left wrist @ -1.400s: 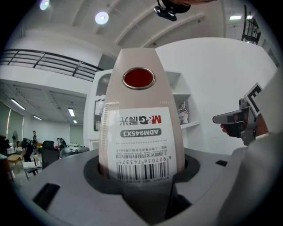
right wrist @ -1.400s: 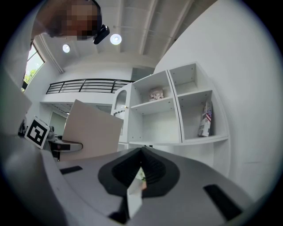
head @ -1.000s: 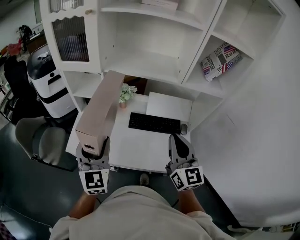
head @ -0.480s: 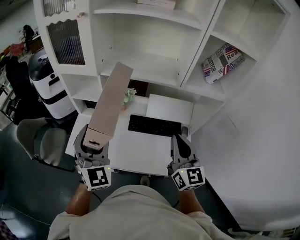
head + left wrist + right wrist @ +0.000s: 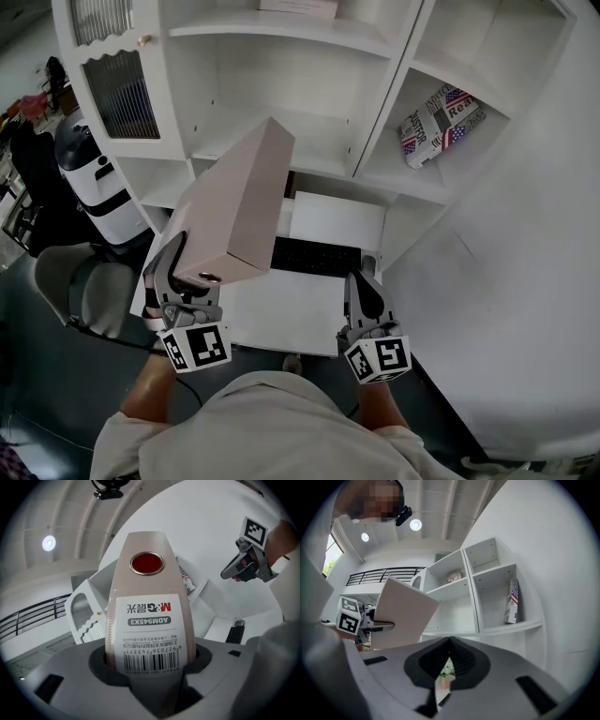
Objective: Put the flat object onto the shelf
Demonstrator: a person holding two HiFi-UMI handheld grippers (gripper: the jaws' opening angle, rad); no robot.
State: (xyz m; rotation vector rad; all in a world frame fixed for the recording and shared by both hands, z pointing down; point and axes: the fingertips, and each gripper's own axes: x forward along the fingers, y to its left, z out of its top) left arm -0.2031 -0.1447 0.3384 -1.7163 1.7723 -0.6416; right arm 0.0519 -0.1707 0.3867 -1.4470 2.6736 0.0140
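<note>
Head view: your left gripper (image 5: 192, 281) has rolled the flat box (image 5: 239, 206) broad face up and lifted it toward the shelf (image 5: 281, 150); it isn't on yet. Left gripper view: jaws pinch its barcode-labelled end, hidden from above. Right gripper view: your right gripper (image 5: 449, 644) is pressed together and empty.

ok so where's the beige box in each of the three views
Head view: the beige box is left of centre, slanting up toward the shelves.
Left gripper view: the box fills the centre, its barcode label end between the jaws.
Right gripper view: the box is at the left, tilted, in front of the shelves.
Shared landmark: the white shelf unit behind the box in all three.
</note>
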